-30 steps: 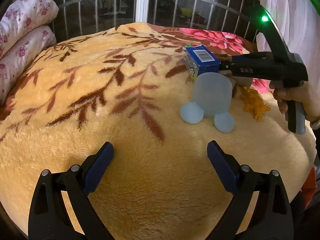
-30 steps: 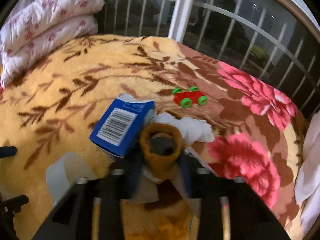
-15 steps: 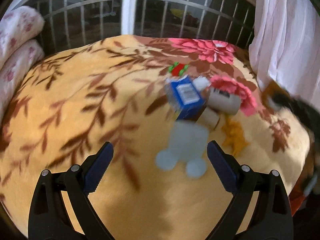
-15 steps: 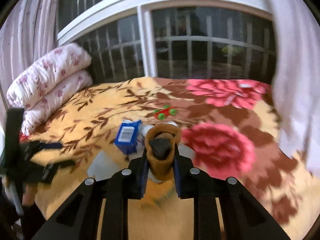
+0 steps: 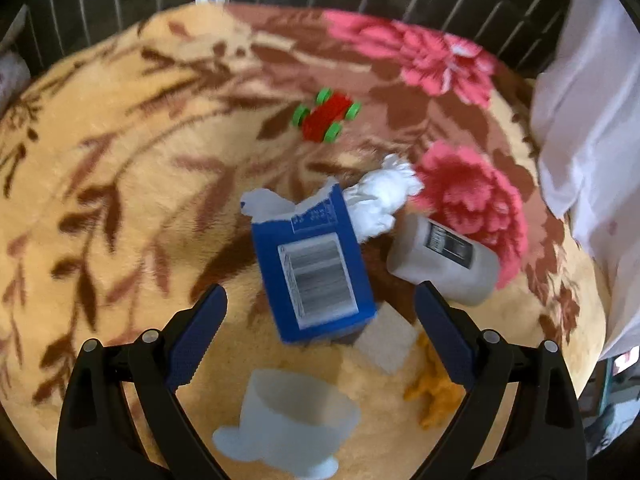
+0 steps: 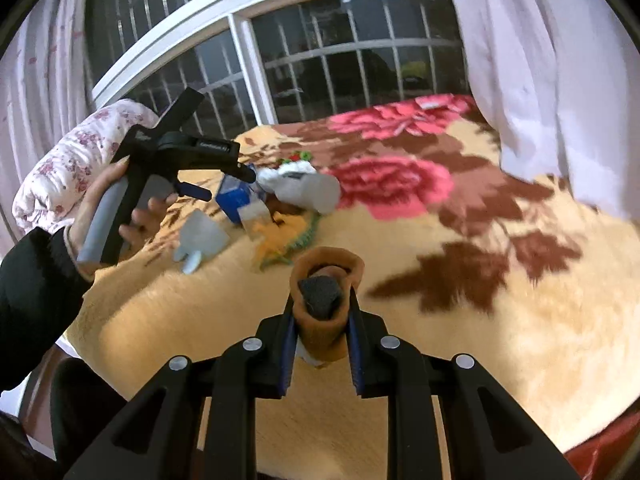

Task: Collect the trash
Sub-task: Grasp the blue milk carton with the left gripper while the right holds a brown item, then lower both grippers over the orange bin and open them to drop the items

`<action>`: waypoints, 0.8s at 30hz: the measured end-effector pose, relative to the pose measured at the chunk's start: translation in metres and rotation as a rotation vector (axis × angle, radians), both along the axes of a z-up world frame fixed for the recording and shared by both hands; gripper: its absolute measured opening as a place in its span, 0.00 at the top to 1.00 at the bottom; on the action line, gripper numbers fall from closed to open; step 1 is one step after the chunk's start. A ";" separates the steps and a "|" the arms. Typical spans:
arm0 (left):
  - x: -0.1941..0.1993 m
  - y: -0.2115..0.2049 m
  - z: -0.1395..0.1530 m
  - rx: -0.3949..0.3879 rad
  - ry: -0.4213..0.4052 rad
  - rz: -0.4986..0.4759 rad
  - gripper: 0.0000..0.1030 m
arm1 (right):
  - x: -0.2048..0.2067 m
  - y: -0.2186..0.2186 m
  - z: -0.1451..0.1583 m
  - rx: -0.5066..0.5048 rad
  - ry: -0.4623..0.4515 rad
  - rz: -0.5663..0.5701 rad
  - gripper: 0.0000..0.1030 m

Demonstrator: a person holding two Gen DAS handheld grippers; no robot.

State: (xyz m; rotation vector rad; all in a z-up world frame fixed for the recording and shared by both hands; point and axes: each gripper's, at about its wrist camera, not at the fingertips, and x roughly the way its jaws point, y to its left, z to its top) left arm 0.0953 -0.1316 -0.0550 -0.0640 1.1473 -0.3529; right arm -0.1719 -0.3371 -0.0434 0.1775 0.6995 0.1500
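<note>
A torn blue carton (image 5: 316, 268) lies on the floral blanket (image 5: 120, 200), just ahead of my open left gripper (image 5: 318, 302) and between the lines of its fingers. Around it lie a crumpled white tissue (image 5: 380, 200), a grey bottle (image 5: 444, 260), a translucent cup (image 5: 296, 412) on its side, an orange peel (image 5: 432, 396) and a red toy car (image 5: 326, 116). My right gripper (image 6: 322, 304) is shut on a tan rolled piece (image 6: 326, 280) with a dark core, held above the blanket near the bed's front. The right wrist view shows the left gripper (image 6: 222, 182) over the carton (image 6: 234, 200).
A barred window (image 6: 320, 60) stands behind the bed. White curtains (image 6: 560, 80) hang at the right. A folded floral quilt (image 6: 80, 148) lies at the left end. The bed's front edge (image 6: 100, 332) drops off near the person's black sleeve (image 6: 36, 292).
The left gripper has moved forward over the trash pile, so the carton now sits near its fingers. The right gripper has pulled back from the pile and rolled, still holding the tan piece.
</note>
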 end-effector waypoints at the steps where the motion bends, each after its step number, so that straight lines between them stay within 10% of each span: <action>1: 0.007 -0.001 -0.004 0.010 0.015 0.004 0.11 | -0.001 -0.003 -0.002 0.011 0.000 -0.003 0.79; 4: 0.020 -0.003 -0.014 0.040 0.063 0.005 0.50 | -0.005 -0.005 -0.003 0.033 -0.007 -0.010 0.79; 16: -0.033 0.026 0.057 -0.015 -0.131 -0.004 0.52 | -0.022 0.013 0.020 0.054 -0.057 0.027 0.79; 24: -0.153 0.058 0.109 -0.048 -0.365 -0.060 0.52 | -0.057 0.052 0.048 0.042 -0.078 0.111 0.79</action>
